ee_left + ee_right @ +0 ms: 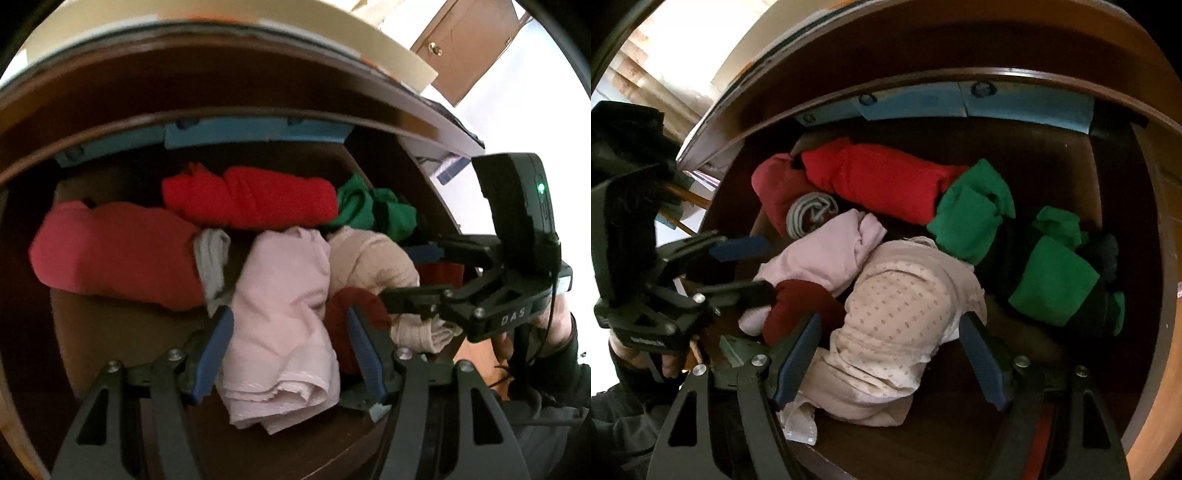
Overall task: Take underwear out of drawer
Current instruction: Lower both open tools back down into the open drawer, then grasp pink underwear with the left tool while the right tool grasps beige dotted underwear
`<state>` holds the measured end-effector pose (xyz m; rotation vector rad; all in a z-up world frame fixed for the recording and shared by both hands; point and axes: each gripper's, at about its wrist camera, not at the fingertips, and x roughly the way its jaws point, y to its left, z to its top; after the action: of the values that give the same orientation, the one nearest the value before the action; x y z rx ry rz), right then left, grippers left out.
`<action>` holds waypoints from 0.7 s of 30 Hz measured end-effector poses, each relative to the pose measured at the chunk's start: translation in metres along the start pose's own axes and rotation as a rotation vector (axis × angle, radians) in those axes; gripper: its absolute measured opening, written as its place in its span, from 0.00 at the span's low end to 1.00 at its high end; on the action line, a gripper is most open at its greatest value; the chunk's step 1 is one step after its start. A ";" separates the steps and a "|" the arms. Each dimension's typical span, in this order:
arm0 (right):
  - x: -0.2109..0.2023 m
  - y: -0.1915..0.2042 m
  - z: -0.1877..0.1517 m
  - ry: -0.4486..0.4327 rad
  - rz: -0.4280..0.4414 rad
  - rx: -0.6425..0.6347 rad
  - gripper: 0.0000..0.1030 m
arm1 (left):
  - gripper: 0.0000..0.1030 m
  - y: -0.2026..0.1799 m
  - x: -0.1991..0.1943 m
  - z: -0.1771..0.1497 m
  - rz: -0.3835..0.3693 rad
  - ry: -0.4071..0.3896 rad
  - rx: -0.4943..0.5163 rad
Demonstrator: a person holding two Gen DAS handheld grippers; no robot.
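Underwear, rolled, lying in a dark wooden drawer (110, 332). Left gripper (290, 354): fingers spread wide, straddling the pale pink roll (284, 325); blue pads (218, 350) just beside it, contact uncertain. Right gripper (890, 365): fingers likewise spread, around the beige dotted roll (905, 325), which is at 3 o'clock of the pink one. Dark maroon piece (798, 310) between the two grippers. At 12 o'clock, one bright red roll (255, 199); at 10 o'clock, one rose-red roll (110, 254); one grey striped roll (812, 212) beside it. Green pieces (975, 218): at least two. Blue strip (258, 129) along the drawer's far edge. Room: a wooden door (469, 48), white wall.
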<state>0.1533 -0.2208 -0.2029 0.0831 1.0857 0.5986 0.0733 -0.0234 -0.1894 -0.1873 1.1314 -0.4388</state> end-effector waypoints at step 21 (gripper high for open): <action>0.013 -0.001 0.006 0.138 0.008 -0.089 0.62 | 0.75 -0.002 0.025 0.012 0.015 0.261 0.084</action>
<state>0.1628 -0.2140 -0.2112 -0.0324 1.1912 0.6666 0.0920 -0.0372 -0.2044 -0.0488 1.3666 -0.5068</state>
